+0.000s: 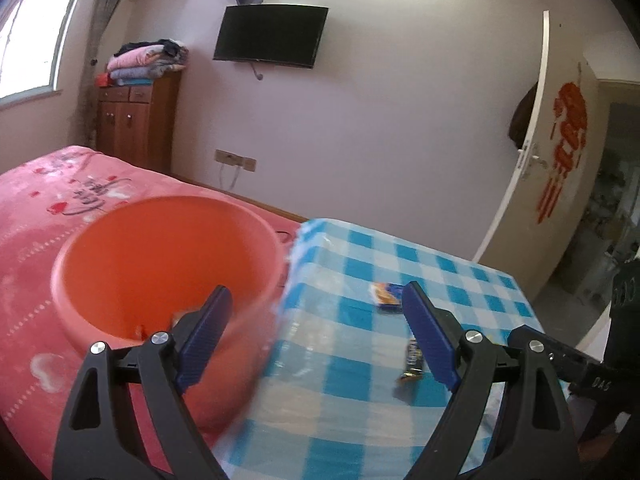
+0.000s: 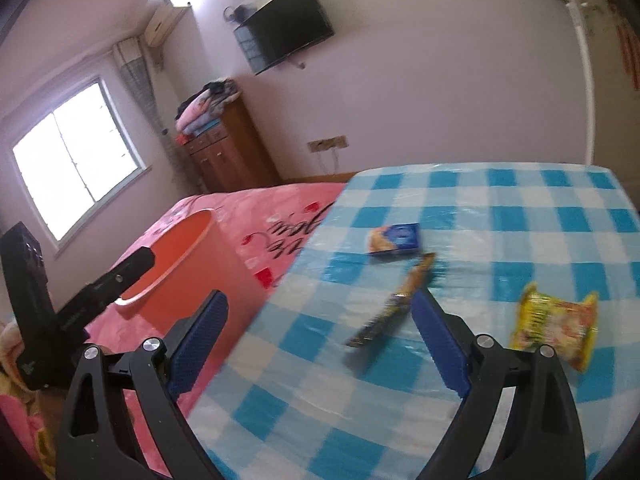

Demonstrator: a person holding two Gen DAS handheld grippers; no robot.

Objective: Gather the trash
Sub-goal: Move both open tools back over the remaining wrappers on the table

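An orange bin stands on the pink bed beside a table with a blue checked cloth. On the cloth lie a small blue and orange packet and a dark long wrapper. My left gripper is open and empty, over the bin's right rim and the table's left edge. In the right wrist view the bin is at left, with the small packet, the long wrapper and a yellow noodle packet on the cloth. My right gripper is open and empty, just left of the long wrapper.
The pink bed fills the left. A wooden cabinet with folded clothes stands by the window. A TV hangs on the far wall. An open white door is at right. The other gripper's body shows at far left.
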